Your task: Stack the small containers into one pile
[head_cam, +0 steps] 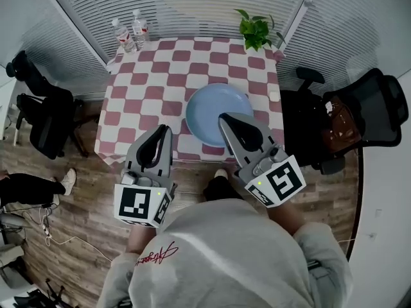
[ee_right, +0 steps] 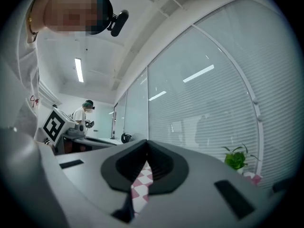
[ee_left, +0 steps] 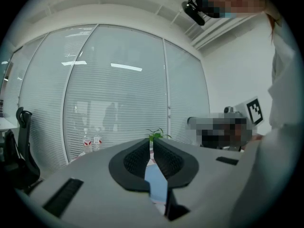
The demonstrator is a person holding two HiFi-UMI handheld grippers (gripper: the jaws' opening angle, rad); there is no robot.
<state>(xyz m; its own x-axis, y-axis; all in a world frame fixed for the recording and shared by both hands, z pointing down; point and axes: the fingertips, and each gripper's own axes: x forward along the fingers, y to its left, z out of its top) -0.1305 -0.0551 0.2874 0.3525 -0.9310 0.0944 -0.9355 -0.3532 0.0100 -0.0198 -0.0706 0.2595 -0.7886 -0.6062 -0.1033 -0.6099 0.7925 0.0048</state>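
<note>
Both claws pressed together and empty, the blue dish ahead of them

We hold the left claw (head_cam: 166, 129) and right claw (head_cam: 223, 116) closed on nothing, near the checked table (head_cam: 148, 88). The only container we see, a blue dish (head_cam: 207, 111), sits just beyond the right claw's tips. It could be a finished nested pile or a lone dish; we cannot tell. The head view shows it whole. The left claw's view catches a blue sliver past its jaws, the right's only cloth.

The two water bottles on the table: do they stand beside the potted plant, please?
No: the water bottles stand at the far left corner of the table, the potted plant at its far right corner.
</note>
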